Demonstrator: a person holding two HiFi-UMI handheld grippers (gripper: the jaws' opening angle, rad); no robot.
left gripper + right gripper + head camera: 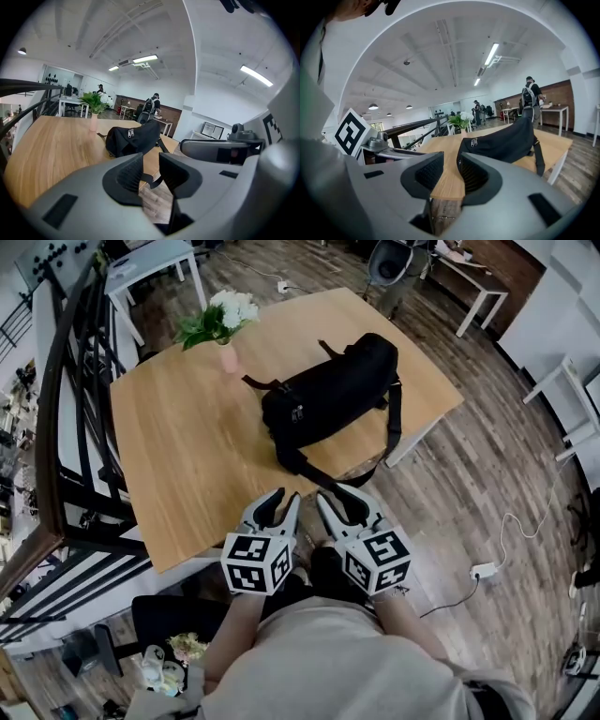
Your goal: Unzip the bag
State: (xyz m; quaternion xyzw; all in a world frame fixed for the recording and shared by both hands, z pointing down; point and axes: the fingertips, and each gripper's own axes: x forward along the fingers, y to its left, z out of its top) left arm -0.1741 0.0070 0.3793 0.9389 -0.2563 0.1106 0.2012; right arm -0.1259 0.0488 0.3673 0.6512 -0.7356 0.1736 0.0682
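Observation:
A black bag (330, 396) lies on the wooden table (187, 456), its zip shut, with two metal zip pulls (131, 132) side by side at the end facing me. One strap (393, 432) hangs over the table's near right edge. My left gripper (276, 507) and right gripper (339, 504) hover side by side at the near table edge, short of the bag and apart from it. Both stand open with nothing between their fingers. In the right gripper view the bag (501, 137) sits just past the jaws, zip pulls (473, 142) toward me.
A pink vase of white flowers (225, 326) stands on the table behind the bag's left end. A black railing (56, 427) runs along the left. Other desks and people are farther back. A cable and power strip (483, 570) lie on the floor to the right.

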